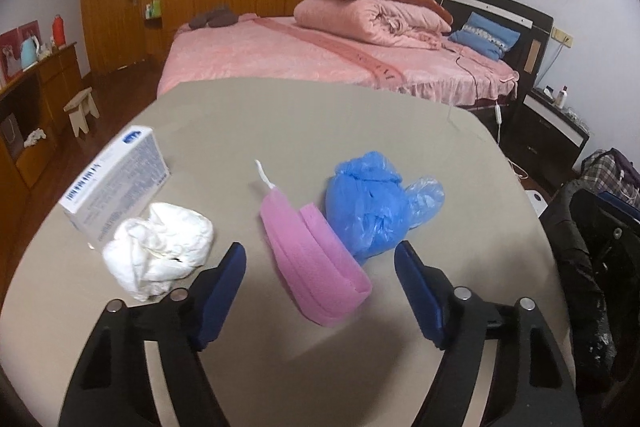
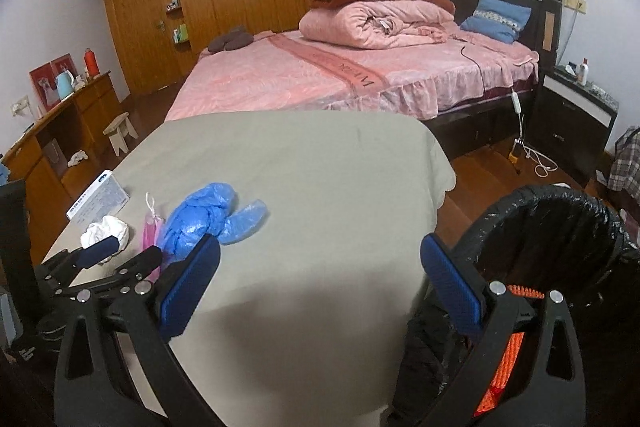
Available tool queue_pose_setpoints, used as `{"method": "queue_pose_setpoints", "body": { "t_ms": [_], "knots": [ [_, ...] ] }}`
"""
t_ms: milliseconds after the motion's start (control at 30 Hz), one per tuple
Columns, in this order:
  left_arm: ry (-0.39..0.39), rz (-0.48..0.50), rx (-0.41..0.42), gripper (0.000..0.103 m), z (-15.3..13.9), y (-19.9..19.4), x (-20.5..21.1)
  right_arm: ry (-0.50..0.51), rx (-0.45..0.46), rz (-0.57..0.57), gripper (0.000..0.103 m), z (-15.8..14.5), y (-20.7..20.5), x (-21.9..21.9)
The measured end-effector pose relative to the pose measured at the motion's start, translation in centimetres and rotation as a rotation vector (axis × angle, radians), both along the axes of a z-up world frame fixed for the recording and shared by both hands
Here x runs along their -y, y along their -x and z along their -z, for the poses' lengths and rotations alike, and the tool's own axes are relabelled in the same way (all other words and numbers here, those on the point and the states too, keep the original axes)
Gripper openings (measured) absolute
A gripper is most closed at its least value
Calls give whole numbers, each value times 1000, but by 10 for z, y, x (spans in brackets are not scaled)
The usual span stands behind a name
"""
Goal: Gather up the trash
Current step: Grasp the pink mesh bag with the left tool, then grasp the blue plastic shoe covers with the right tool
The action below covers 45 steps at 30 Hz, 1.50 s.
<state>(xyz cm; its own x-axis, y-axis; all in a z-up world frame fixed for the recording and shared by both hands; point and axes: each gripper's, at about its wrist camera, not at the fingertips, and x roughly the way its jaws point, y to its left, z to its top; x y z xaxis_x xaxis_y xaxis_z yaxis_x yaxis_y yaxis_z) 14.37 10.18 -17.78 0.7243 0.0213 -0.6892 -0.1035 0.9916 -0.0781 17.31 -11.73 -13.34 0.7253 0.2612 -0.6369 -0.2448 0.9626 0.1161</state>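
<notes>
On the beige-covered table (image 1: pixel 320 115) lie a crumpled white tissue (image 1: pixel 160 251), a folded pink face mask (image 1: pixel 316 267), a bunched blue plastic cover (image 1: pixel 368 203) and a white-and-blue box (image 1: pixel 116 183). My left gripper (image 1: pixel 320 253) is open, its blue pads either side of the mask's near end without touching it. In the right wrist view the same tissue (image 2: pixel 106 231), mask (image 2: pixel 150 229) and blue cover (image 2: pixel 208 215) sit at the left beside the left gripper (image 2: pixel 130 251). My right gripper (image 2: pixel 320 247) is open and empty over the table's near right edge.
A bin lined with a black bag (image 2: pixel 560 227) stands right of the table with something orange (image 2: pixel 508 347) inside. Beyond the table are a pink bed (image 2: pixel 320 75), a dark nightstand (image 2: pixel 576 123), a wooden cabinet (image 2: pixel 60 139) and a small stool (image 2: pixel 120 131).
</notes>
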Motion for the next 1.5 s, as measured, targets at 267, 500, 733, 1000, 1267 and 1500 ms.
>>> {"method": "queue_pose_setpoints", "body": {
  "t_ms": [267,500,733,1000,1267,1500],
  "knots": [
    [12,-8,-55,65,16,-7,-3,5,-12,0,98,6,-5,-2],
    [67,-11,-96,20,25,-10,-12,4,-22,-9,98,10,-9,-8],
    [51,-24,-52,13,14,0,-22,9,-27,-28,98,13,-14,-21],
    [18,-55,-16,13,1,3,-43,-3,-50,-52,98,25,-27,-47],
    [8,-87,-10,13,2,-1,-63,25,-65,-88,97,39,-47,-91],
    [25,-120,-5,13,9,7,-79,44,-87,-110,97,49,-53,-117]
  ]
}}
